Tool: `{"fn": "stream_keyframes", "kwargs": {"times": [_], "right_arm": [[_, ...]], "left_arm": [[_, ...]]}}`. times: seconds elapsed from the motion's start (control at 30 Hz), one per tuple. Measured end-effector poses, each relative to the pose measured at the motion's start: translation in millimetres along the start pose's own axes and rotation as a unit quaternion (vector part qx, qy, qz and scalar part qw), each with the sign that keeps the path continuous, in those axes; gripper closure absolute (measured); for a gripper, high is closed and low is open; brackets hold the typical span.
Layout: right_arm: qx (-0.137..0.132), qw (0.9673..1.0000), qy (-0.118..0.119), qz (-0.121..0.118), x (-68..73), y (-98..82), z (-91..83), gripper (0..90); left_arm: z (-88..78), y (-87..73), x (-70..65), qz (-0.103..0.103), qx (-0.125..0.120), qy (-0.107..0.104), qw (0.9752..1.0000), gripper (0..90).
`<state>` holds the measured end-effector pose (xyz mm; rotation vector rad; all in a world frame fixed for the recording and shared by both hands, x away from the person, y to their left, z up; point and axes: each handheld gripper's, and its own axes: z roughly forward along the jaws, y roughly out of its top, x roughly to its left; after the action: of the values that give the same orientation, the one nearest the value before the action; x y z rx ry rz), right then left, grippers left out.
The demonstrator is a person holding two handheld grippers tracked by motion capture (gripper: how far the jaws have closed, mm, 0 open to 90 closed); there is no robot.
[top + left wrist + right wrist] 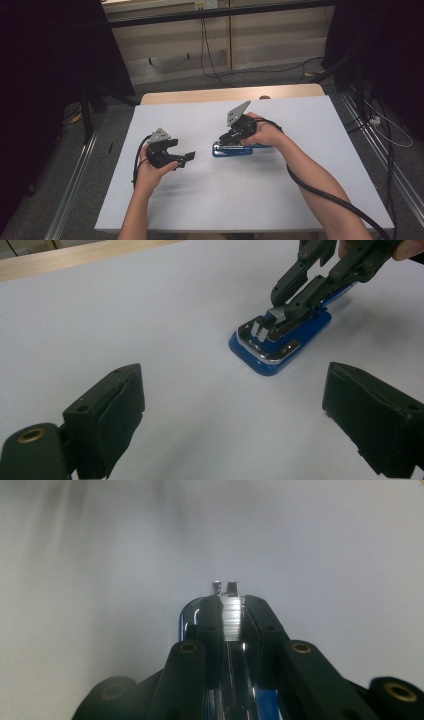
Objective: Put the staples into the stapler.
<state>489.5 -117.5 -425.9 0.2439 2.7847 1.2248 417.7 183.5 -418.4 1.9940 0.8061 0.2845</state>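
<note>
Blue stapler (232, 150) lies flat on the white table cover (310, 165), a little right of centre, its long axis running left to right in the high view. Its top looks swung open: the left gripper view shows the chrome magazine channel and metal front end exposed on the blue base (280, 342).

My right gripper (235, 136) is down on the stapler from the far side. In the right gripper view its jaws stand narrow, one on each side of a silvery ridged strip (231, 617) sitting in the magazine; I read that as a stick of staples, though I cannot be sure. The pads (210, 615) look in contact with it or with the channel walls just beside it. From the left gripper view, the same gripper (285, 310) pinches at the metal front section.

My left gripper (181, 159) hangs just off the table, well apart from the stapler, pointed towards it. Jaws wide, nothing between them; pads (112, 420) bare.

Step in hand, as I judge it: working the staple strip in the magazine, either seating it or drawing it out. Cannot tell which.

Next move calls for a straight pull or push along the channel, no twist, or the strip may snap or jam. The base is unpinned and could slide; bringing the left gripper in to steady the blue end seems wise.
</note>
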Motion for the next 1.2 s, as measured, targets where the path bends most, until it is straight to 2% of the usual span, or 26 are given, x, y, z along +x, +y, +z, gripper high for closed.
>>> {"fn": "stream_keyframes", "kwargs": {"times": [0.67, 1.2], "right_arm": [[0.003, 0.9999, 0.01, -0.001, -1.4, 0.2, 4.9, 79.3], [0.002, 0.9998, 0.017, 0.01, -3.5, 0.6, 8.0, 78.8]], "left_arm": [[0.1, -0.5, 0.2, -0.005, 0.001, 0.002, 1.0, 10.1], [-0.1, -0.4, 1.0, -0.003, 0.0, 0.003, 1.0, 10.1]]}}
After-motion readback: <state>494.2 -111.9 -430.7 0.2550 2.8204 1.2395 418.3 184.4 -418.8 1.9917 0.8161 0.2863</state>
